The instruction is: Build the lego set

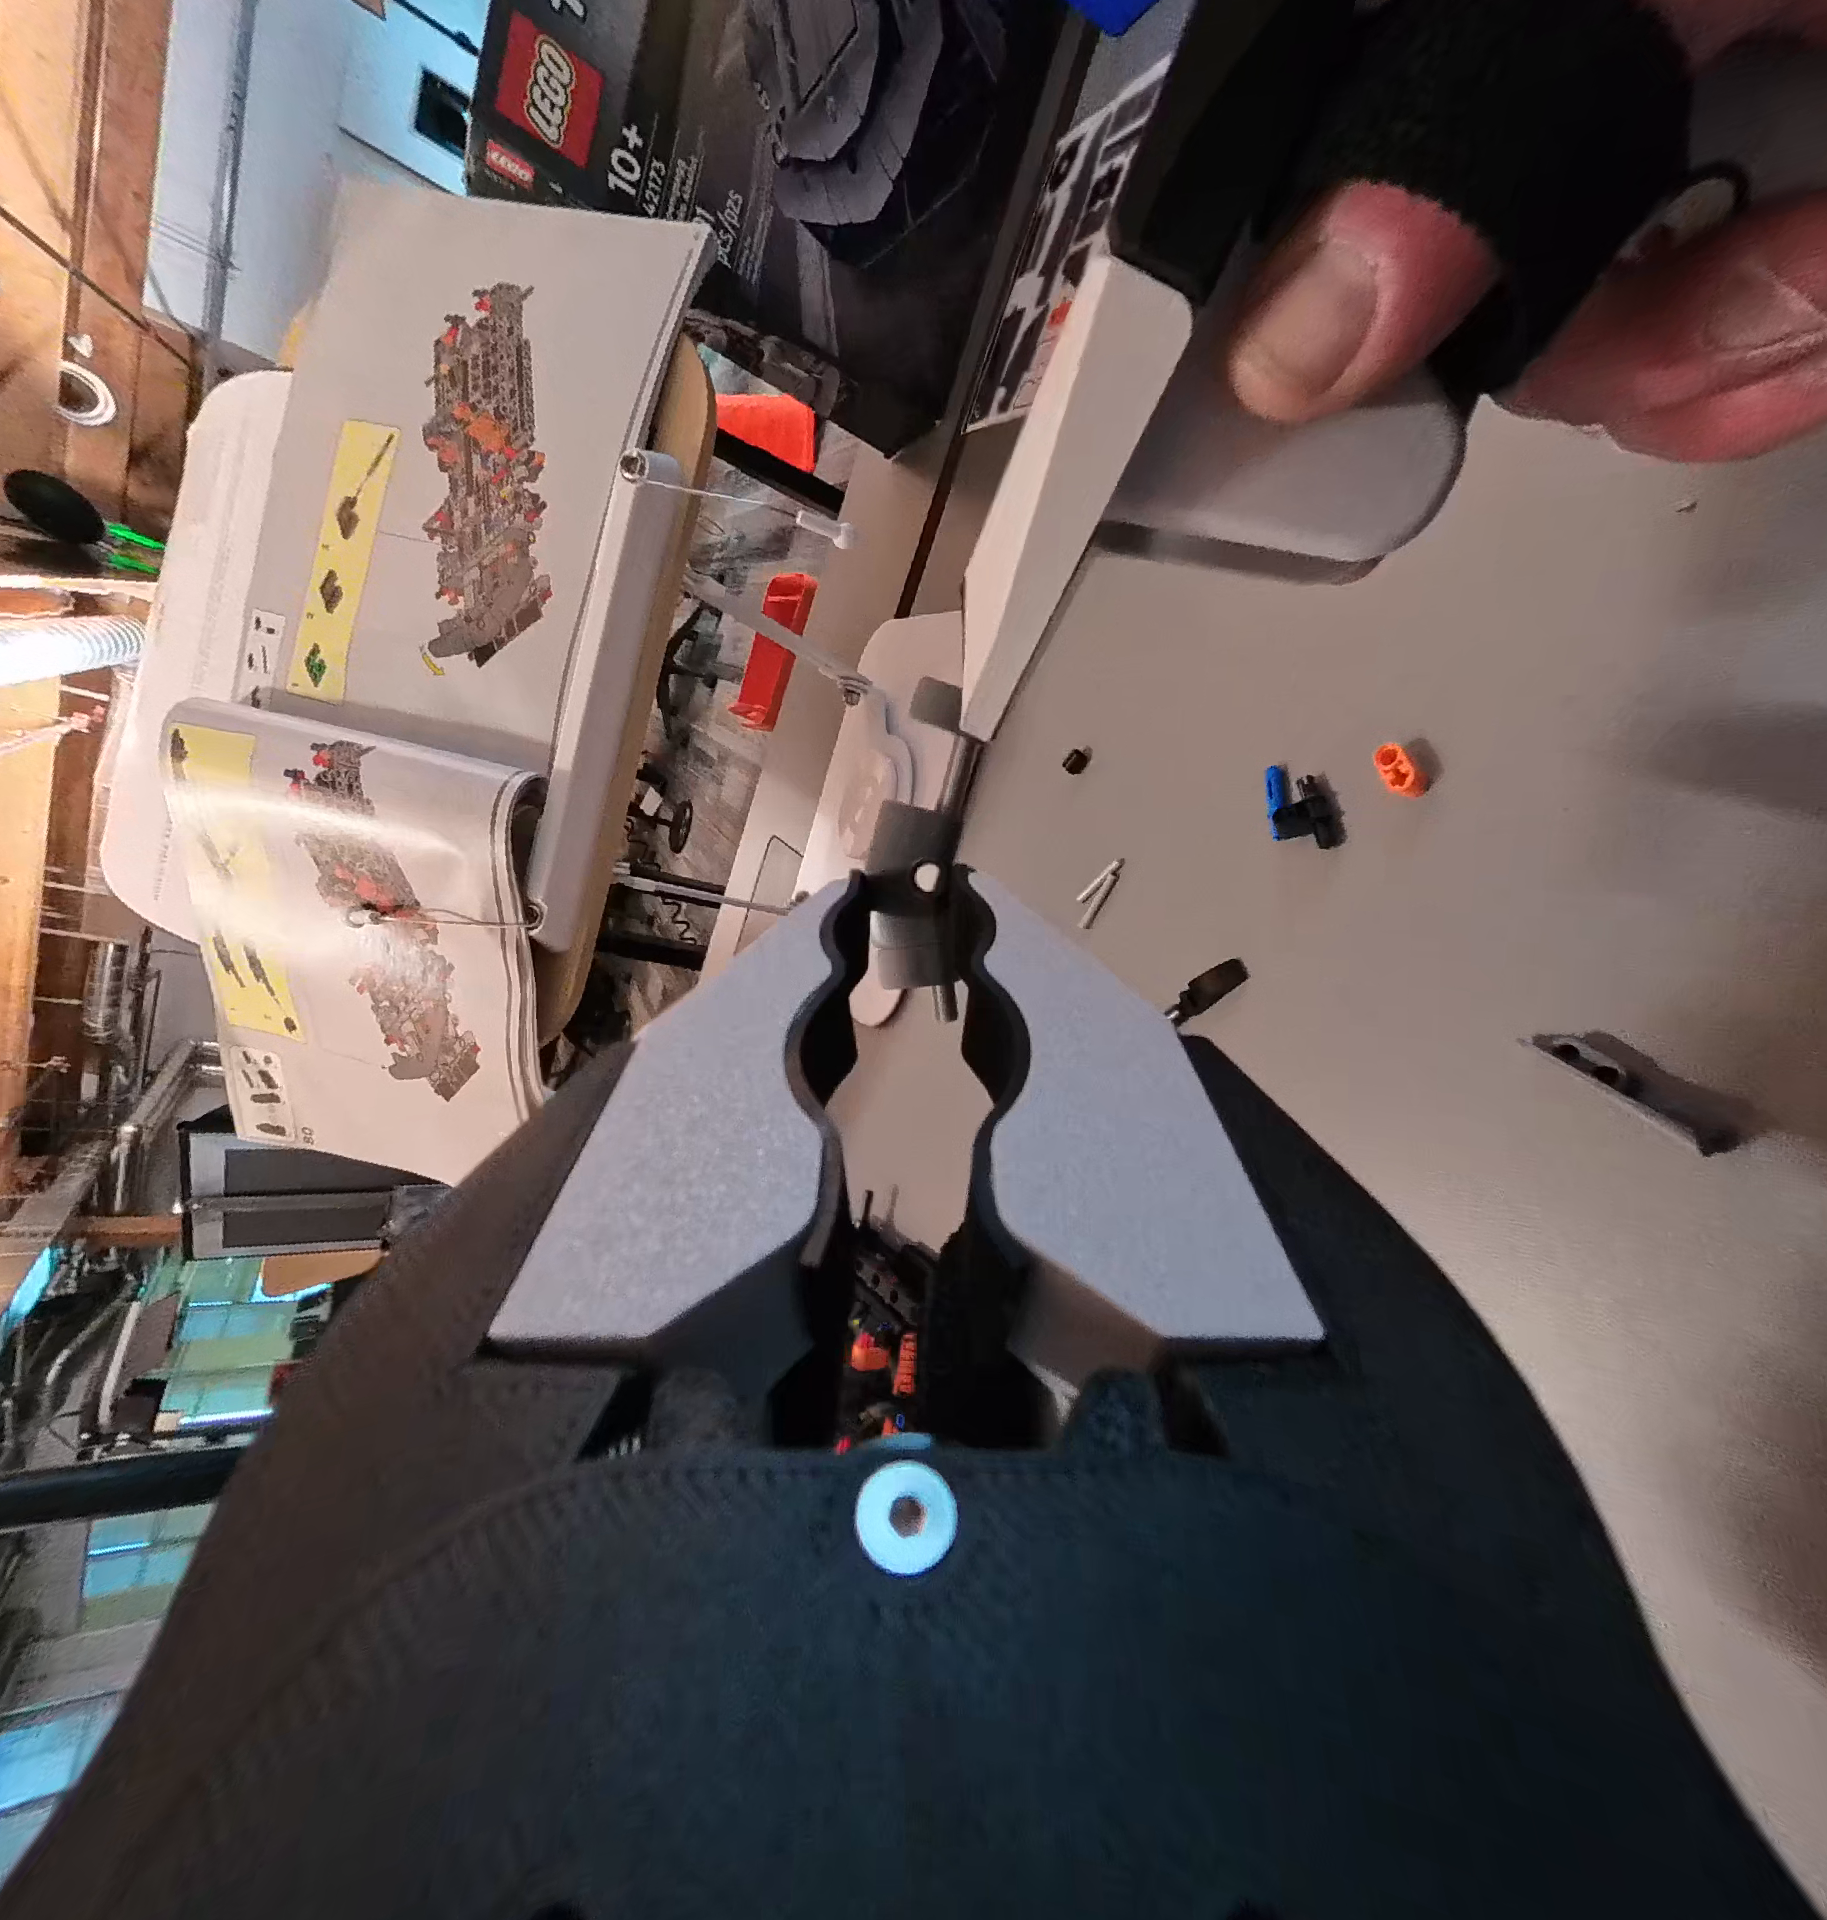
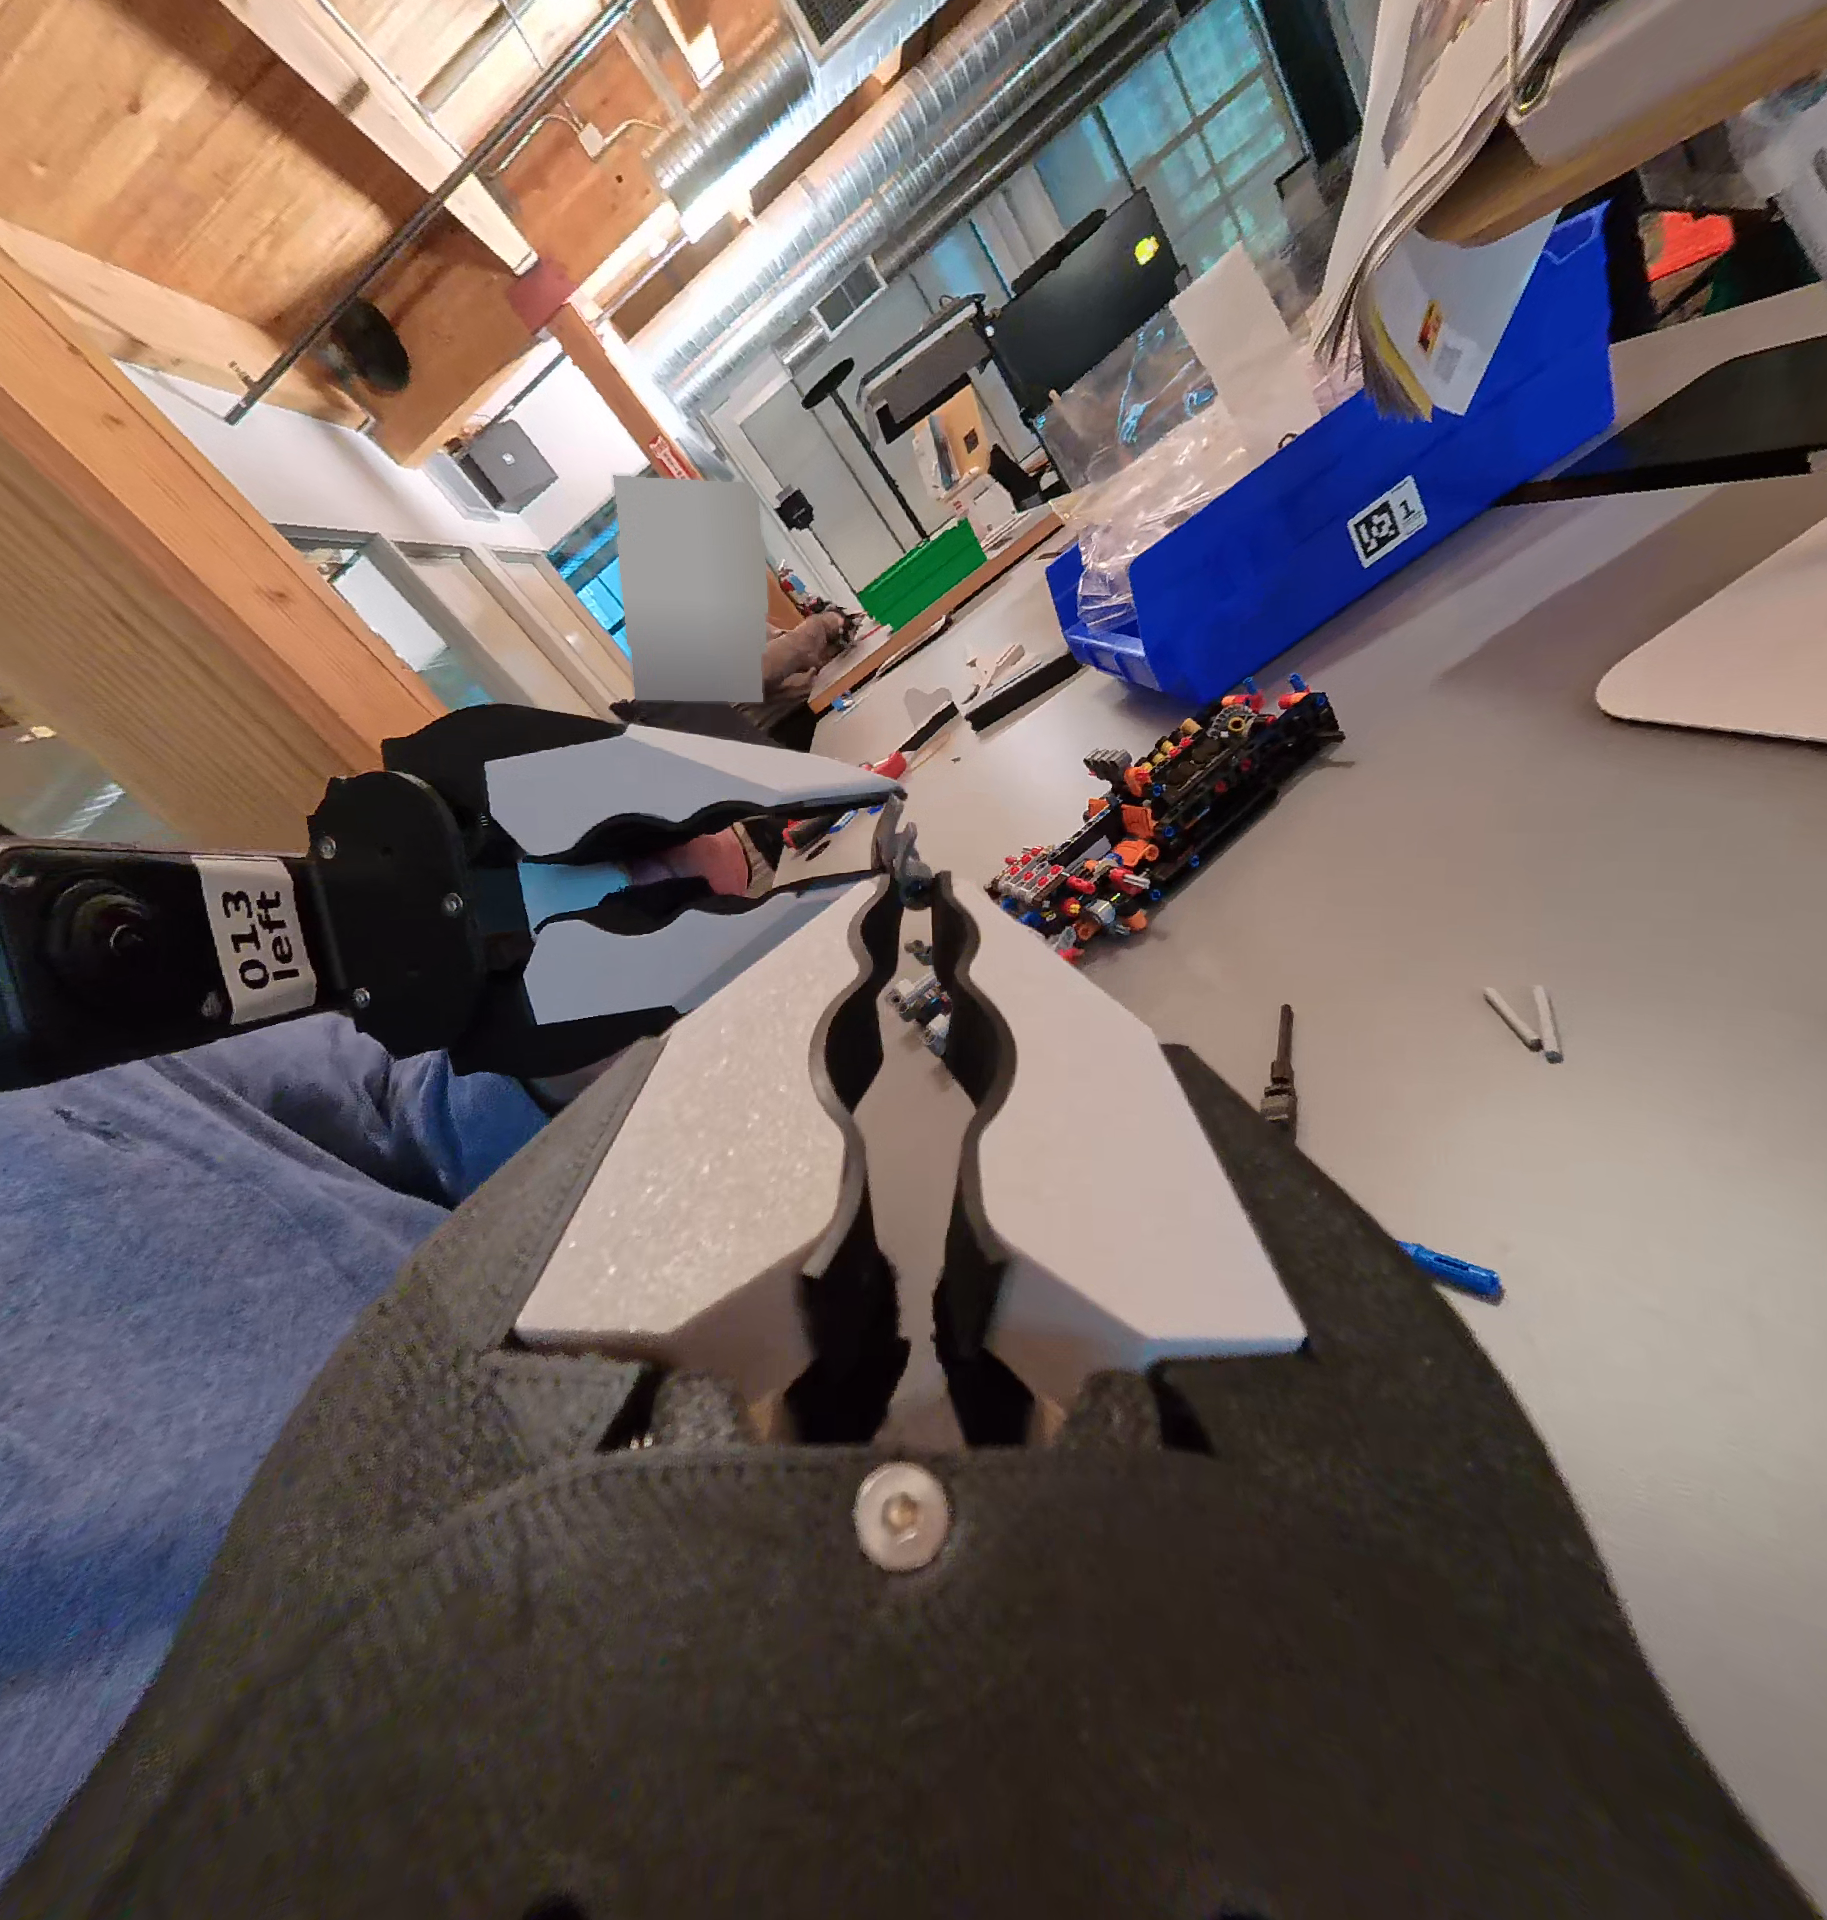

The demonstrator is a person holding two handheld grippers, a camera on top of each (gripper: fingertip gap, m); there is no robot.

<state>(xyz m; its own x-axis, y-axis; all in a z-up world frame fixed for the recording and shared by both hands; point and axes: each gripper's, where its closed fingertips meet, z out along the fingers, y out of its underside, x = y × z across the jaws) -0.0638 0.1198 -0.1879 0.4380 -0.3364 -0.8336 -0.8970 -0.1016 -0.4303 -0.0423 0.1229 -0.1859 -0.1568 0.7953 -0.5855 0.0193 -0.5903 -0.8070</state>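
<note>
Both grippers meet on one small grey piece [image 1: 914, 914]: the left gripper [image 1: 914, 883] pinches it at its tips, and the right gripper [image 2: 914, 883] is nearly closed on its pin end. The step looks like pushing the pin in, which needs straight alignment; the half-built model [image 2: 1169, 810] lies on the table beyond the right jaws.

Matt grey table [image 2: 1511, 1143]; glossy paper manual [image 1: 369, 831]; rough black plastic gripper [image 2: 914, 894]; blue cloth [image 2: 161, 1299] is seen

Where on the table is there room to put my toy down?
Bare table lies between the half-built lego model and the two pale pins, and past the blue pin. It is crowded by the blue bin and near both hand-held gripper tips.
</note>
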